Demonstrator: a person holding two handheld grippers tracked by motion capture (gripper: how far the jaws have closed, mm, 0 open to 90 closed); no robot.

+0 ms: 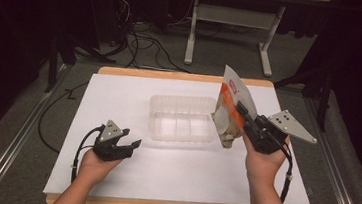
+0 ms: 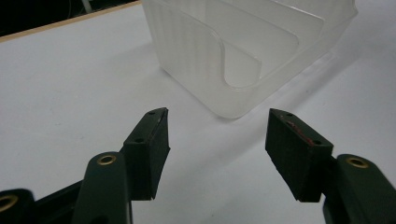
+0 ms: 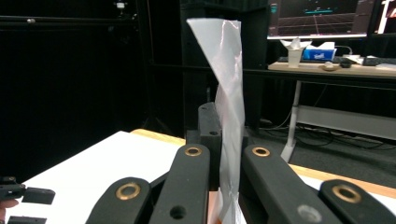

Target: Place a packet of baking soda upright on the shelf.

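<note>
Right of centre in the high view, the right hand-held gripper (image 1: pixel 245 119) pinches an orange-and-white pouch (image 1: pixel 231 104), holding it up off the counter (image 1: pixel 119 96) at the right end of the clear divided tray (image 1: pixel 182 118). The pouch looks light, thin and floppy, its film likely slick, so a hold on the flat side above the bulging contents seems safest. At lower left the left hand-held gripper (image 1: pixel 131 145) rests with jaws spread, holding nothing.
</note>
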